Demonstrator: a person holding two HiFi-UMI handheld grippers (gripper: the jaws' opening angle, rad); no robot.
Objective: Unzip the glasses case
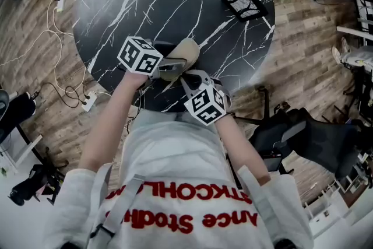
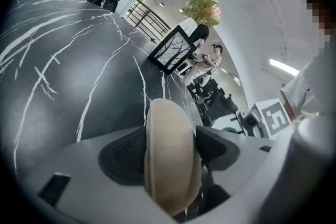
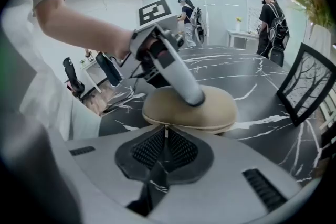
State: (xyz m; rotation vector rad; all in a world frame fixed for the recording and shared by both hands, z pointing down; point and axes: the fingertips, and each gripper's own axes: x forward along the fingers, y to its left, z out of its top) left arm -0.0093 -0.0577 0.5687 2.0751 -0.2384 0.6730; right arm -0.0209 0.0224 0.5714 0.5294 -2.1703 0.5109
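1. Left gripper view shows the left gripper [image 2: 171,150] clamped across the beige glasses case [image 2: 170,170], with one dark pad pressed on each side of it. The case stands on edge between the jaws, and its rounded far end reaches out past the tips over the black marble table [image 2: 58,60]
2. The right gripper [image 3: 166,136] has its jaws pinched almost together just in front of the case's near rim. A thin pale sliver sits between the pad tips, and I judge it to be the zip pull [image 3: 166,131], right at the seam
3. That tab is slim and only the very tips of the pads hold it. A tug that strays off the line of the zip would likely let it slide out, and the right gripper would come away with nothing
4. The left pads bear on a smooth, domed shell. A pull from the right gripper could make the case twist or creep out between them, above all if the pull is sudden
5. The left jaws press on the two halves of the shell and so squeeze the seam shut. That could make the slider bind, and forcing it could strain the tab or the teeth
6. The zip runs round the rim toward the left jaws, so the slider may run into them before the case is fully open, unless the left grip is shifted
7. Both grippers work just beyond the table's near edge, so a case that slips free could drop to the floor
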